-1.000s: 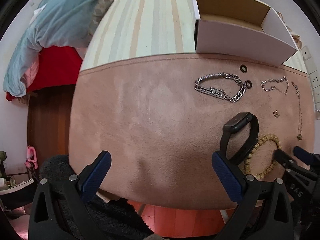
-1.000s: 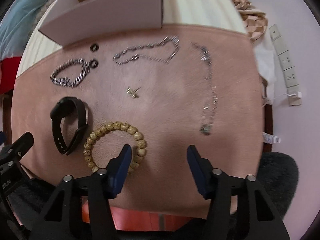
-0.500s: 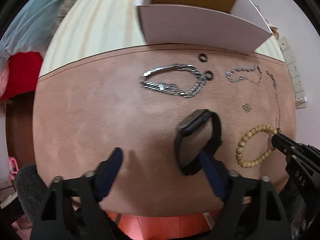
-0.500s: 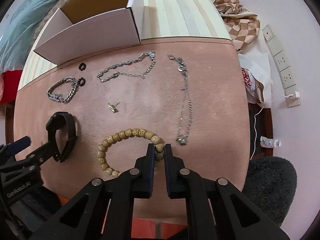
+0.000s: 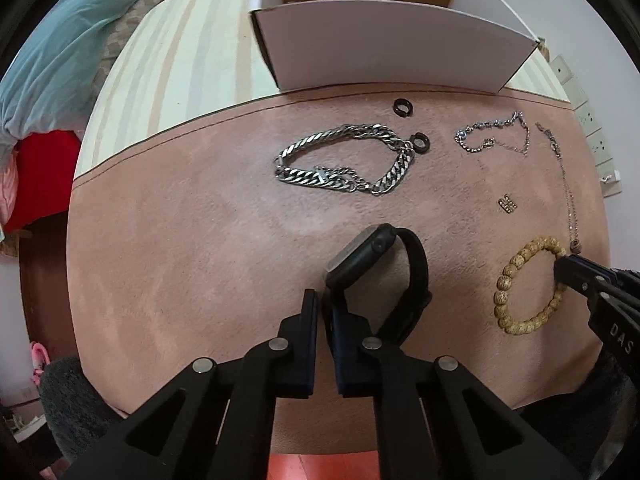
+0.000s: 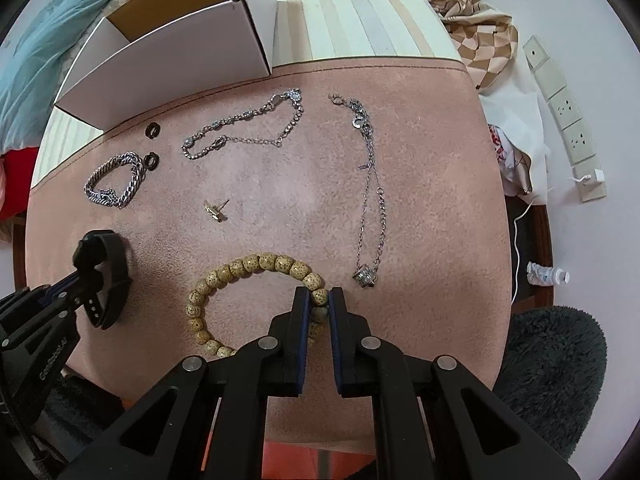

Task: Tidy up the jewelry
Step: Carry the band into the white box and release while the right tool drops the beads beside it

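**Jewelry lot on pink mat: two pieces gripped, box awaiting**

Nearest: left gripper (image 5: 325,300), fingers narrowed onto the strap of the black watch (image 5: 384,276), just below its case; the watch stands on edge on the mat. Right gripper (image 6: 318,300), fingers pinched on one bead at the right side of the wooden bead bracelet (image 6: 256,300), which lies flat on the pink mat (image 6: 420,200) covering the bench.

Middle: gold stud earring (image 6: 216,211); pendant necklace (image 6: 370,208) stretched lengthwise just right of the beads.

Farther: heavy silver curb chain (image 5: 344,164); thin crystal chain (image 6: 244,128); two black rings (image 6: 152,145) near the chain.

Farthest: open white box (image 5: 384,40), at the mat's far edge on the striped cloth.

Handling note: lift both pieces straight up before carrying toward the box. A single-bead hold may let the bracelet swing; keep it clear of the pendant. The watch strap is likely to pivot between the fingers, so move slowly.
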### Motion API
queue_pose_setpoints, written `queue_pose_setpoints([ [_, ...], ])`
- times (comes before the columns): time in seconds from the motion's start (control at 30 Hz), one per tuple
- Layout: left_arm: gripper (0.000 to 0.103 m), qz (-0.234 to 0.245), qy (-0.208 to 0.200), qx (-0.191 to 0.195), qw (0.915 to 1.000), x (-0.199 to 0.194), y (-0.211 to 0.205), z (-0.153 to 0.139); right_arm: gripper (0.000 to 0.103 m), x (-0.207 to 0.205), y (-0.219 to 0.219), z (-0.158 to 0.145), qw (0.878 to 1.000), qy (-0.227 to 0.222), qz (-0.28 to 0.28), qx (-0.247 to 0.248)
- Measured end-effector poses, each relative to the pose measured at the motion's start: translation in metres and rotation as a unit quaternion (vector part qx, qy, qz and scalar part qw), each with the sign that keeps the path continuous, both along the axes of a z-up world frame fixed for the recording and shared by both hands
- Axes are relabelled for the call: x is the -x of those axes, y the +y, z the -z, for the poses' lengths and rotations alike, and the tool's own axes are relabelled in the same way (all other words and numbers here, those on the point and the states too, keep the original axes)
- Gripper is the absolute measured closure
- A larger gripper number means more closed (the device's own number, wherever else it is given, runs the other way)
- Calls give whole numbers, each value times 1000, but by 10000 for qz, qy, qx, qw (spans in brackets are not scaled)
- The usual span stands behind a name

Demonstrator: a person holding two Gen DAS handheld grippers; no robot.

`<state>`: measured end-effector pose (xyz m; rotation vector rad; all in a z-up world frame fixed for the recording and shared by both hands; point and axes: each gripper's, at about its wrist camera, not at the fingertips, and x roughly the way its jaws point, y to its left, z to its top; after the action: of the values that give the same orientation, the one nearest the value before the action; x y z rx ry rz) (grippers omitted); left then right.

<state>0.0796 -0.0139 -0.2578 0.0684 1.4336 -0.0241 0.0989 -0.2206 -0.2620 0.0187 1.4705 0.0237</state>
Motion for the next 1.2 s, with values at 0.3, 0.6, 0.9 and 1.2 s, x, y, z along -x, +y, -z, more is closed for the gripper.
queue_pose_setpoints([
  [0.3,101,-194,-233,83,9995,20,19,-12,94,11,14,-35,9962,-402,168,-753],
  [0.6,101,-365,-919,459,9940,-11,29,-80,94,-20,26,-118,9867,-1117,-205,-1165],
  [0.9,101,-342,-1322,758,9877,-97,33,-119,94,-95,32,-179,9773,-1626,-458,-1282],
  [1.2,99,-434,-761,1107,9900,-167,34,-82,94,-174,41,-133,9848,-1087,-413,-1290],
])
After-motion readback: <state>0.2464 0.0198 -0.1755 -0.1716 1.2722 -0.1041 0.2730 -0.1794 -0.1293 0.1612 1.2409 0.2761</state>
